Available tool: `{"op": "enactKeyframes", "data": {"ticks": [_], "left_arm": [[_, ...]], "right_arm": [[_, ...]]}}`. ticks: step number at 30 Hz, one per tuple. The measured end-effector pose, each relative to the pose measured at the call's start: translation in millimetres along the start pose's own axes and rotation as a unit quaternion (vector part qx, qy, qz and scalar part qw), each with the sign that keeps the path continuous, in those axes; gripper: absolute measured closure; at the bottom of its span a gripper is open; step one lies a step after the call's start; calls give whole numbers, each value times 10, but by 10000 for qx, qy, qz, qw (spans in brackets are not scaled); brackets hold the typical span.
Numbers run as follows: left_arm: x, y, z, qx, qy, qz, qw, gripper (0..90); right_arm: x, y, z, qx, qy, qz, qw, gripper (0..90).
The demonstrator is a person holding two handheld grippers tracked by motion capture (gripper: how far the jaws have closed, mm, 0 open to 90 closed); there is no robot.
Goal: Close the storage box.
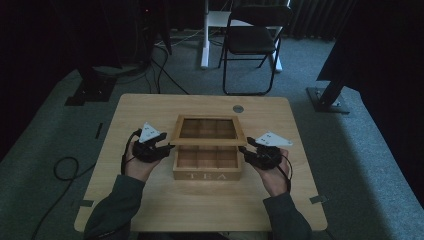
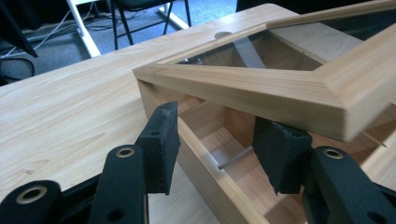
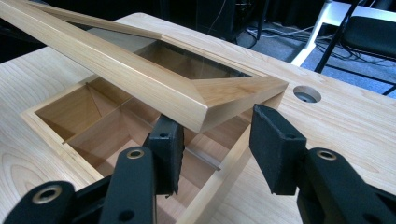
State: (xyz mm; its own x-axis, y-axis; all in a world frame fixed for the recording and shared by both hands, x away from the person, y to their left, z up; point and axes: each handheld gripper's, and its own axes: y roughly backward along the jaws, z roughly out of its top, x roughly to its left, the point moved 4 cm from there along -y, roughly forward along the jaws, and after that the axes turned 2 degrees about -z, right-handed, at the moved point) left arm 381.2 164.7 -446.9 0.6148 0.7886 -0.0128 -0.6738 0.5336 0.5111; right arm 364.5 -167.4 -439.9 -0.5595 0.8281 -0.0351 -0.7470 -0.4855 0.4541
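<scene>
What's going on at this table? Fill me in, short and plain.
A person works a wooden tea box on the table with a two-jaw gripper in each hand. Its glass-paned lid stands partly raised, tilted up over the empty compartments. The left gripper straddles the box's left wall under the lid's corner, and the right gripper straddles the right wall. Both sets of jaws stand apart from the wood and grip nothing, as far as the gripper views show.

Light wooden tea box (image 1: 207, 170) marked TEA, divided into compartments, sits mid-table; its glass-paned lid (image 1: 209, 130) is raised at an angle, hinged along the far edge.
</scene>
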Motion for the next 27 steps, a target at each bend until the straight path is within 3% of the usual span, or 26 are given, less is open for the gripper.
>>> {"op": "enactKeyframes", "data": {"ticks": [13, 27], "left_arm": [[-133, 46, -204, 77, 20, -267, 9996, 492], [-208, -5, -429, 221, 38, -288, 9993, 490]], "right_arm": [[71, 1, -202, 135, 11, -39, 9999, 533], [161, 12, -440, 214, -12, -40, 9998, 518]]}}
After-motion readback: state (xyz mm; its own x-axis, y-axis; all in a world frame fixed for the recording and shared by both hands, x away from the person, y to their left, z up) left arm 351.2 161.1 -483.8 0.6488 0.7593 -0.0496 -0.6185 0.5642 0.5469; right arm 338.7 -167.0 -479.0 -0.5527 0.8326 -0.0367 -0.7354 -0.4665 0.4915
